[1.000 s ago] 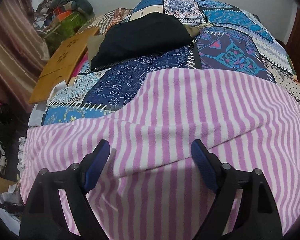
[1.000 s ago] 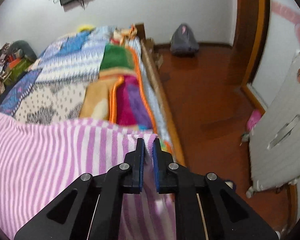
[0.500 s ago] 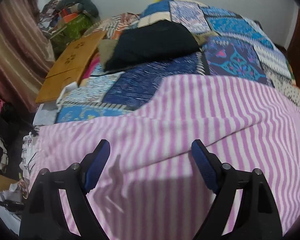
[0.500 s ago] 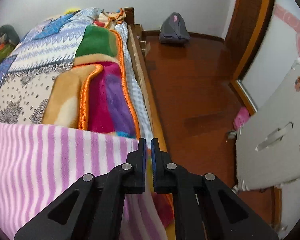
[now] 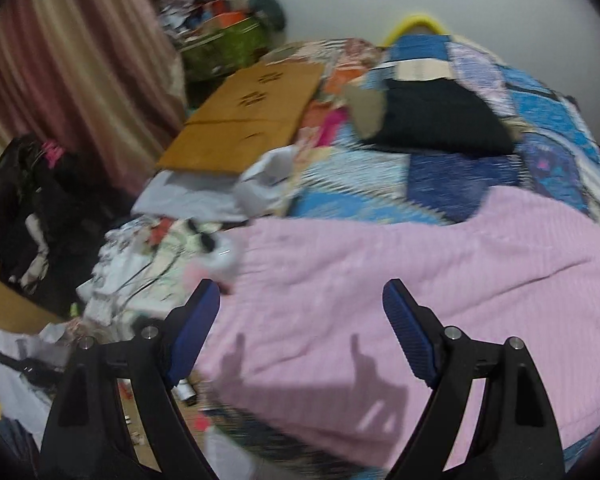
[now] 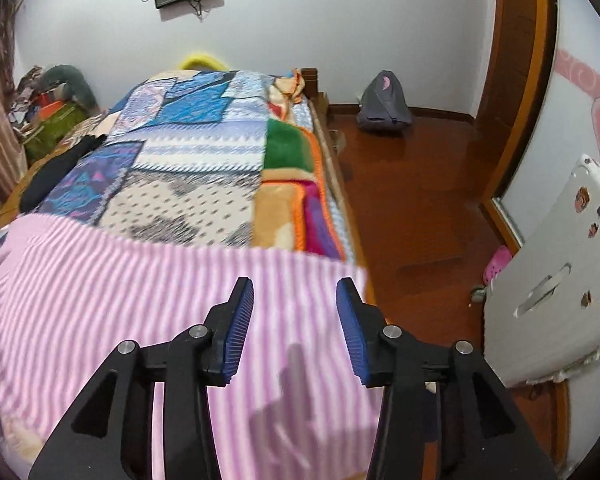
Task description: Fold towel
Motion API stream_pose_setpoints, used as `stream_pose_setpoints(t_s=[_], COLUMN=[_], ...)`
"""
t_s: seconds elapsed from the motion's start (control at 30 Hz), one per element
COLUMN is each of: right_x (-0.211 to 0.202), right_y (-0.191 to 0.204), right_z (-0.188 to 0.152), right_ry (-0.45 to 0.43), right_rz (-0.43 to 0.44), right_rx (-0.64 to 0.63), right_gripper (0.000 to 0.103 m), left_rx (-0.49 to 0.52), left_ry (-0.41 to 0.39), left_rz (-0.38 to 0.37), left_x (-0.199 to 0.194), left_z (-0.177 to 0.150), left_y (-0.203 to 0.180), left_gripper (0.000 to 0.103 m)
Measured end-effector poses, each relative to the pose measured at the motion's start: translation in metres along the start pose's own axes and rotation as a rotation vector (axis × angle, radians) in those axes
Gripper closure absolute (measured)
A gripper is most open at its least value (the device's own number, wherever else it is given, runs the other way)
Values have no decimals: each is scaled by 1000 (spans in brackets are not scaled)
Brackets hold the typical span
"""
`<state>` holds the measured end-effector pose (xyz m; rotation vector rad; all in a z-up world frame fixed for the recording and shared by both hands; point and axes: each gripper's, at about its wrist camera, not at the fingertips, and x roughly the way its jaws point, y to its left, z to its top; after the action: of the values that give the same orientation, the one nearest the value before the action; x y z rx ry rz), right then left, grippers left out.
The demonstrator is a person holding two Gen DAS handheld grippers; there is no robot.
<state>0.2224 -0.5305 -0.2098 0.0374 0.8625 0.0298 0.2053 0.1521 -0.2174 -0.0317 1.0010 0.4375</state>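
Note:
The pink-and-white striped towel (image 5: pixel 380 280) lies spread across the near end of the bed, blurred by motion in the left wrist view. My left gripper (image 5: pixel 300 300) hovers open above the towel's left part, nothing between its blue pads. In the right wrist view the same towel (image 6: pixel 120 300) covers the bed's near end, its right edge by the bed's side. My right gripper (image 6: pixel 294 300) is open just above the towel's right corner area and holds nothing.
A patchwork quilt (image 6: pixel 188 148) covers the bed, with a dark folded cloth (image 5: pixel 436 116) and a flat cardboard piece (image 5: pixel 240 120) on it. Clutter and bags (image 5: pixel 40 208) crowd the floor left of the bed. Right of the bed are a wooden floor (image 6: pixel 412 200), a grey backpack (image 6: pixel 384 104) and a white appliance (image 6: pixel 556 280).
My right gripper, shut on the towel's right corner before, has opened and let it go. The left gripper stayed open and swung left toward the towel's left edge.

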Motion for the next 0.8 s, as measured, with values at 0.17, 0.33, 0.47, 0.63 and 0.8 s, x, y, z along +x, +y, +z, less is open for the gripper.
stream_pose_setpoints(t_s=[0.17,0.33,0.47,0.63,0.8], right_x=[-1,-13,-21,-28,-37], right_y=[10,11,14,38,86], right_z=[-27,-56,-73,-77,-67], right_ry=[46,85,108,120,118], right_rz=[-1,-29,-20,38,153], right_rx=[62,140,197,186,83], right_gripper=[63,63,63,63,59], left_rx=[-75,-114,-150,-150,-96], left_ry=[77,121,163,144,80], left_rz=[-17,-64,-124,-151,-92], left_x=[20,36,54,63,51], left_z=[-31,-62,-77,-83,-80], left_y=[55,78,83,72,64], left_gripper=[19,19,34,62,74])
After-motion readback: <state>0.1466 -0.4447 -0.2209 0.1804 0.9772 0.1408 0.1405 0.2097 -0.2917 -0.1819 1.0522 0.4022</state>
